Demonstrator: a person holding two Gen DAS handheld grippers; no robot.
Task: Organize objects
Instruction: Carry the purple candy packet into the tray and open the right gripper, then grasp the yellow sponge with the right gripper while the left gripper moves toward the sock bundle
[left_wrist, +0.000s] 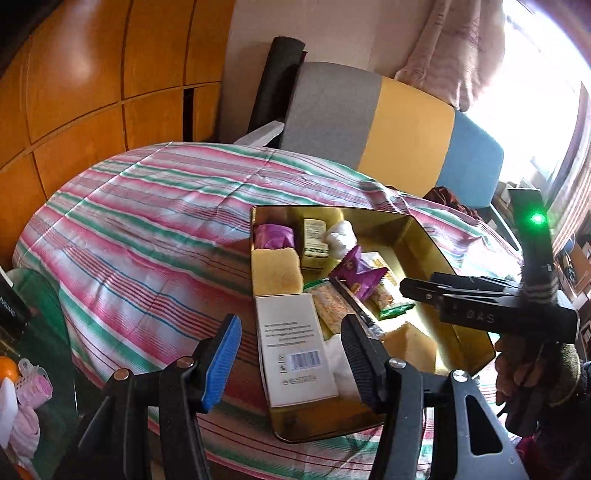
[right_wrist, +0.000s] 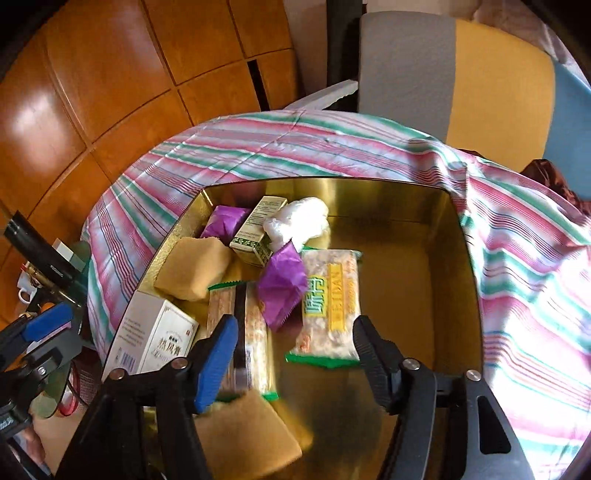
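A gold tin box (left_wrist: 417, 236) (right_wrist: 436, 295) sits on a striped cloth. Inside lie a white carton (left_wrist: 295, 354) (right_wrist: 159, 339), yellow sponges (left_wrist: 275, 269) (right_wrist: 192, 267), snack bars (right_wrist: 328, 306), purple wrappers (left_wrist: 354, 271) (right_wrist: 282, 284), a small green-gold box (left_wrist: 314, 243) (right_wrist: 256, 230) and a white plastic wad (left_wrist: 340, 234) (right_wrist: 299, 219). My left gripper (left_wrist: 288, 358) is open and empty above the white carton. My right gripper (right_wrist: 291, 358) is open and empty over the tin; another sponge (right_wrist: 251, 435) lies just below it. It shows from the side in the left wrist view (left_wrist: 410, 291).
The striped cloth (left_wrist: 147, 221) covers a round table. A grey, yellow and blue chair (left_wrist: 388, 122) stands behind it. Wooden panels (left_wrist: 92, 74) line the left wall. An orange and pink items (left_wrist: 22, 384) lie on a glass surface at the left.
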